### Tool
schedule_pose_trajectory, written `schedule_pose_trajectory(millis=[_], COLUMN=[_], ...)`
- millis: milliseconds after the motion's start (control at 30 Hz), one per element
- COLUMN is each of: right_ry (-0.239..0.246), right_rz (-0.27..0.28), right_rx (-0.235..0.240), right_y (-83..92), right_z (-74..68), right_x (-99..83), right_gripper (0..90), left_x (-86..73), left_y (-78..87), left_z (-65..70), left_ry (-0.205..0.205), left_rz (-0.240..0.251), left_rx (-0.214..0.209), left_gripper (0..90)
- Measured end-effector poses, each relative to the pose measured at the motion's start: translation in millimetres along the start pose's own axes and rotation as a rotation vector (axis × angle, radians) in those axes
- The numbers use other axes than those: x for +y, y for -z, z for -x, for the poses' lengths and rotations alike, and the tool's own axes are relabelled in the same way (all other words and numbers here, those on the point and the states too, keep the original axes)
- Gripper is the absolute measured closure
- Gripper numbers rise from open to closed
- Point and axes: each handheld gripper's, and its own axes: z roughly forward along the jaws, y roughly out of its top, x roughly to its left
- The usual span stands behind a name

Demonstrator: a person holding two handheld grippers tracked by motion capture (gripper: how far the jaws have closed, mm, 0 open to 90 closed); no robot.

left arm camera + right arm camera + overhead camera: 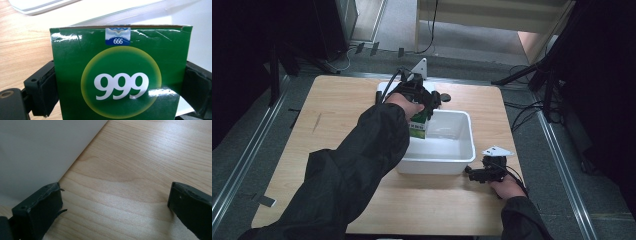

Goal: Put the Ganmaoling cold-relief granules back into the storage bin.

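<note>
Left gripper (421, 102) jaws clamped on glossy green "999" cardboard carton (418, 127), upright, at white plastic tub's (462, 165) nine-o'clock wall; right gripper (115, 202) jaws apart, idle on wooden table (337, 105) at tub's four o'clock.

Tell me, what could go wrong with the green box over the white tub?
The glossy green cardboard box is held between the left gripper jaws by its side edges alone, so it might slip or tilt as it goes down. It hangs close to the left wall of the white plastic tub, so a bottom corner could catch the rim. The right gripper rests open on the wooden table, not steadying the tub.
</note>
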Motion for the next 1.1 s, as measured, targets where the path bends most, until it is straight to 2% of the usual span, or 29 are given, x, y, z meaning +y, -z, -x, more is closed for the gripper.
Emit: schedule_pose_trajectory(millis=[300,367,433,733,1100], right_ry=[0.001,0.001,0.001,0.002,0.002], right_rz=[0.0,0.0,0.001,0.0,0.001], right_rx=[0.0,0.0,0.0,0.0,0.0], right_y=[0.0,0.0,0.0,0.1,0.1], right_z=[0.1,0.1,0.1,0.1,0.1], right_x=[0.0,0.0,0.0,-0.1,-0.1], right_gripper=[0.0,0.0,0.0,0.0,0.0], left_x=[1.1,1.6,1.9,2.7,0.7], left_y=[1.4,4.5,7.7,11.9,29.2], left_z=[-3.7,-3.7,-3.1,-6.7,-31.3], left_ry=[0.016,0.024,0.01,0.005,-0.007], left_rz=[0.0,0.013,0.019,0.03,0.054], left_rx=[0.005,-0.007,-0.007,-0.015,-0.006], left_gripper=[4.0,0.6,0.4,0.5,0.5])
